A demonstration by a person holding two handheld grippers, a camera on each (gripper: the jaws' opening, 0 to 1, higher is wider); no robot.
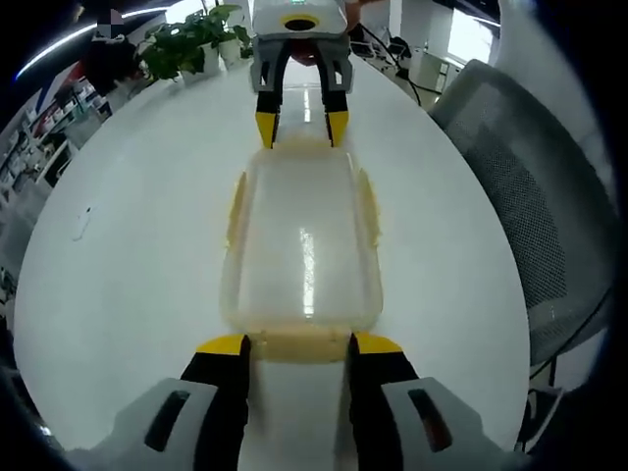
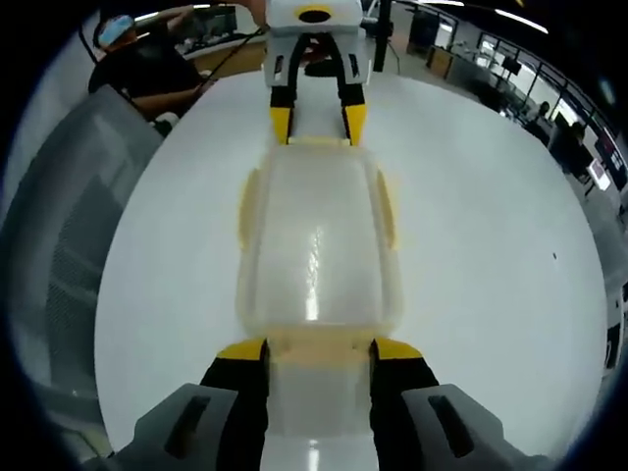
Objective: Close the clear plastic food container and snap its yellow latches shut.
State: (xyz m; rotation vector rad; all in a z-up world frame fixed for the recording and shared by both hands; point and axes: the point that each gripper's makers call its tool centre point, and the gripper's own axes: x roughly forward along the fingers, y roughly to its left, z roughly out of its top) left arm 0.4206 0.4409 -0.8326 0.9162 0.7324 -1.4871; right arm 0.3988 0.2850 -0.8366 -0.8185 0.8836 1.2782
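Observation:
A clear plastic food container [image 1: 302,245] lies lengthwise on a white round table [image 1: 137,255], its lid resting on top. Yellow latches run along its long sides [image 1: 235,211] [image 1: 368,206]. My left gripper [image 1: 300,345] is open at the near end, its yellow-tipped jaws straddling the end latch [image 1: 299,341]. My right gripper [image 1: 301,128] stands open at the far end, facing me. In the right gripper view the container [image 2: 316,245] runs from my right gripper [image 2: 320,350], open around the near end latch [image 2: 319,345], to the left gripper [image 2: 316,123].
A grey mesh chair [image 1: 520,196] stands at the table's edge, and also appears as the chair [image 2: 59,245]. A potted plant [image 1: 191,44] sits at the far rim. A seated person [image 2: 147,64] is behind the table. A small mark [image 1: 83,221] lies on the tabletop.

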